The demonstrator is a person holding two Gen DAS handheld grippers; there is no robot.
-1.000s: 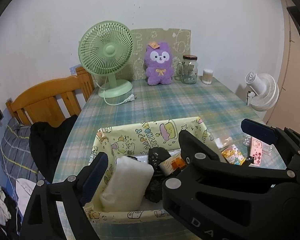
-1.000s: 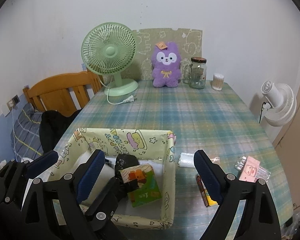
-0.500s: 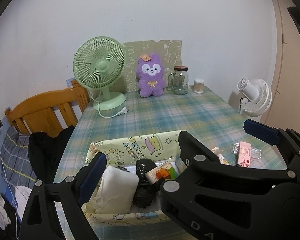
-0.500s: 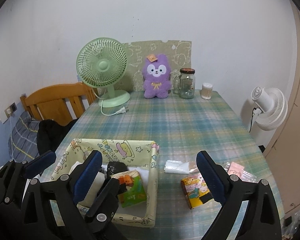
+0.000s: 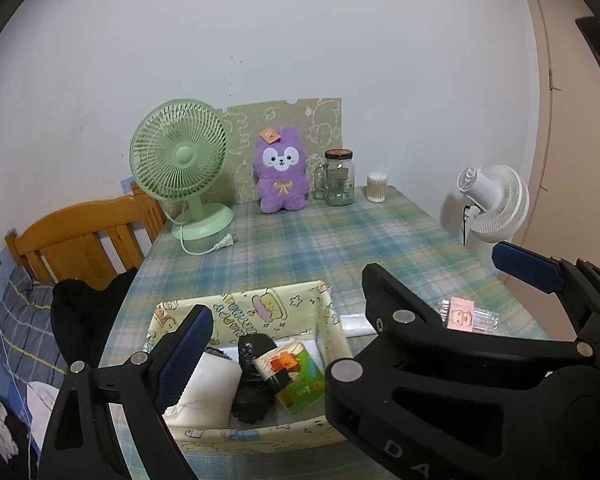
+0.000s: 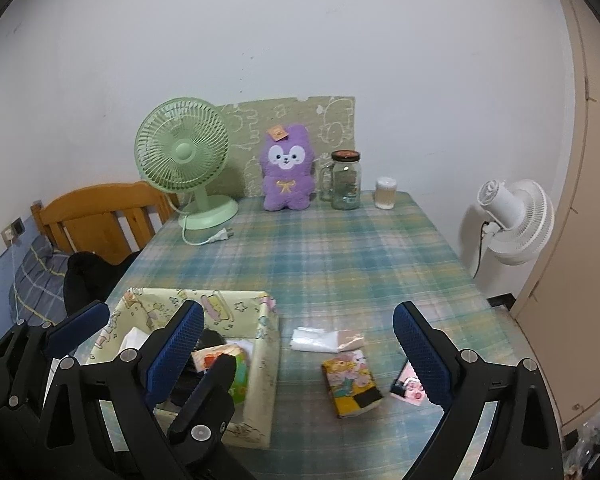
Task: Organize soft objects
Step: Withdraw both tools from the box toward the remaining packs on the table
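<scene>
Several soft things sit in the patterned box point(image 6: 269, 368) at the near left of the plaid surface point(image 6: 340, 256); three more lie loose to its right.

Inside the box are a white pad point(image 5: 208, 392), a black bundle point(image 5: 252, 376) and a green tissue pack point(image 5: 296, 372). The left gripper point(image 5: 348, 280) hangs over the box, spread wide and holding nothing. Just right of the box lie a clear plastic packet point(image 6: 324, 339), a yellow cartoon pack point(image 6: 352, 382) and a small pink packet point(image 6: 410, 389), all between the released, empty fingers of the right gripper point(image 6: 300, 340). A purple plush point(image 6: 287, 168) stands at the far edge.
</scene>
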